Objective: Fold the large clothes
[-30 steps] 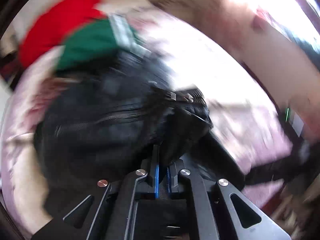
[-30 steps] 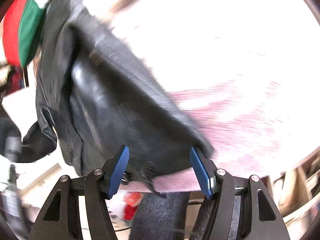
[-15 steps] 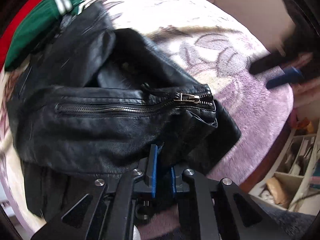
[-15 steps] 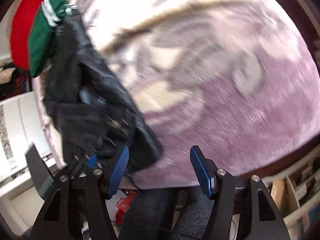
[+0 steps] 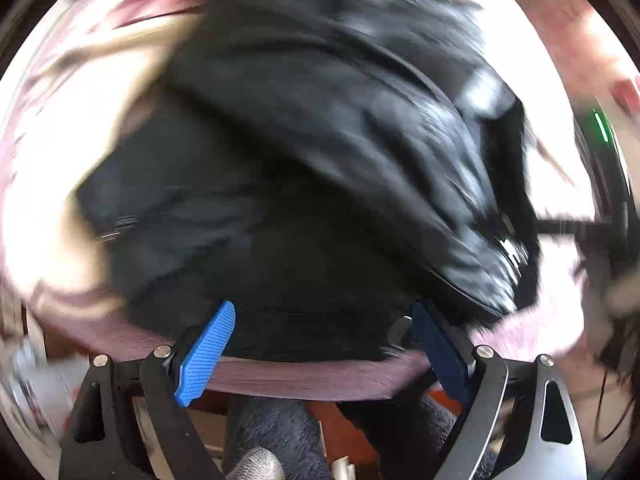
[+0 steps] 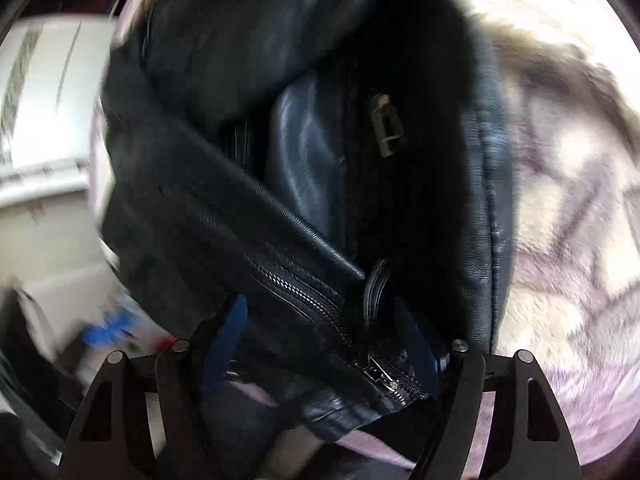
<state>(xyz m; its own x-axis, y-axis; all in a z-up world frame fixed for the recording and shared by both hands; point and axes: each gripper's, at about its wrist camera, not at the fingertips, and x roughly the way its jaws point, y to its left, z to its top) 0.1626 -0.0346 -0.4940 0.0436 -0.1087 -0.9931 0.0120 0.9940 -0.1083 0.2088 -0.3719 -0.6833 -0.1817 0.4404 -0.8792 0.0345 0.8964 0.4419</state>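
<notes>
A black leather jacket (image 5: 320, 160) lies crumpled on a pink and cream patterned blanket (image 5: 304, 376). The left wrist view is heavily blurred. My left gripper (image 5: 324, 312) hangs over the jacket's near hem; its jaws are opening wide and its blue pads (image 5: 204, 356) touch nothing. In the right wrist view the jacket (image 6: 280, 220) fills the middle, with its zipper (image 6: 304, 296) running down between the fingers. My right gripper (image 6: 320, 304) stands open just above the zipper end, its pads apart from the leather.
The blanket (image 6: 560, 240) stretches to the right of the jacket. A white piece of furniture (image 6: 40, 120) stands off the bed's left side. Below the bed's near edge there is a grey rug (image 5: 272, 428) on the floor.
My left gripper was shut on the jacket's edge; now it has let go and stands wide open. My right gripper has swung from over the bare blanket to above the jacket's zipper.
</notes>
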